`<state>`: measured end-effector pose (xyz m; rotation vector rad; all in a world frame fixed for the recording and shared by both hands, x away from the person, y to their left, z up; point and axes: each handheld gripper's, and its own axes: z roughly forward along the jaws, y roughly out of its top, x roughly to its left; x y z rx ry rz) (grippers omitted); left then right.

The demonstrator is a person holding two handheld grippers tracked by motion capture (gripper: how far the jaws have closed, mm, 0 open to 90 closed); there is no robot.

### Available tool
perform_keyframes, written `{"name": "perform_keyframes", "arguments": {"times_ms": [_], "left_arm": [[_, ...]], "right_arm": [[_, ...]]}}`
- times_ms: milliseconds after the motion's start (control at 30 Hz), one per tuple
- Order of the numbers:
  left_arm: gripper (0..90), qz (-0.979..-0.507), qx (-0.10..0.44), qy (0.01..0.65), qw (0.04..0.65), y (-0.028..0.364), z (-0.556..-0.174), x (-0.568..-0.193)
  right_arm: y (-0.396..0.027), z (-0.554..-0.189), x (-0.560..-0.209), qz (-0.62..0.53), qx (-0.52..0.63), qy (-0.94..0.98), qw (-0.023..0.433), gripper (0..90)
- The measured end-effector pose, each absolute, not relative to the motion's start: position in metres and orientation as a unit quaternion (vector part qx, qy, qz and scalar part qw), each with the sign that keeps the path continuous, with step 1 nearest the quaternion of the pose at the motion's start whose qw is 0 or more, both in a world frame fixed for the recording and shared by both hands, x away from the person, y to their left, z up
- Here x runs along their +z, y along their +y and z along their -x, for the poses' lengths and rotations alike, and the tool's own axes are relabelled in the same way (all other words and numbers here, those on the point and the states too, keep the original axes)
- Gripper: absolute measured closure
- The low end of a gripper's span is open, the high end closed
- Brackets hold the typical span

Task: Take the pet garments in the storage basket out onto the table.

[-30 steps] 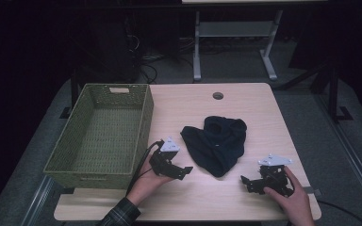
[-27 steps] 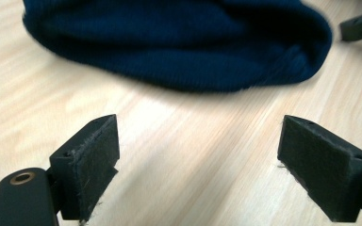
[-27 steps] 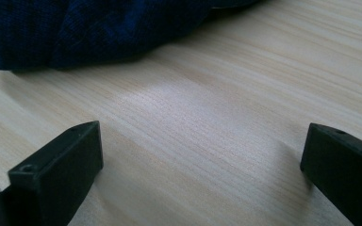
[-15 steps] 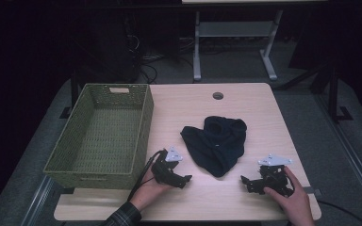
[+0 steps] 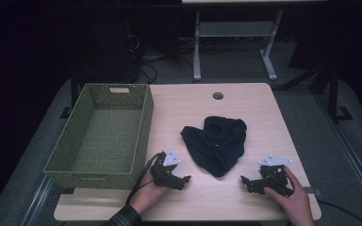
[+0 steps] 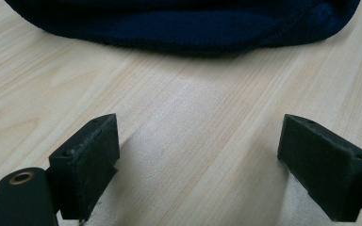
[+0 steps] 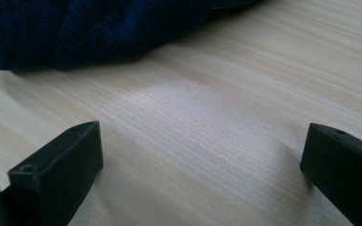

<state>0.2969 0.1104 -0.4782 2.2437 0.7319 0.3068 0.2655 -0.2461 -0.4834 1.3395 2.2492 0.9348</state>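
A crumpled dark navy knitted garment [image 5: 215,144] lies on the light wooden table [image 5: 193,110], right of centre. My left gripper [image 5: 185,181] rests low on the table near the front edge, open, pointing right toward the garment's near tip. The left gripper view has its jaws wide apart over bare wood, the garment [image 6: 184,23] just ahead. My right gripper [image 5: 244,181] sits on the table at the front right, open, pointing left. In the right gripper view the garment [image 7: 85,28] lies ahead and to the left of the spread jaws.
A green woven basket [image 5: 75,160], with nothing visible inside, stands along the table's left side, close to my left hand. A round cable hole [image 5: 218,95] is in the table's far edge. White desk legs [image 5: 197,52] stand on the dark floor behind.
My left gripper has slid toward the front edge of the table and a little to the right. The right gripper and the garment have stayed in place.
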Motion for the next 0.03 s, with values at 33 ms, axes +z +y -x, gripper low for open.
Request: {"name": "perform_keyframes", "arguments": {"times_ms": [33], "left_arm": [[12.7, -0.875, 0.120, 0.286, 0.372, 0.1103, -0.2969, -0.4782]], "right_arm": [[-0.2461, -0.2655, -0.4834, -0.474, 0.331, 0.796, 0.180, 0.0]]}}
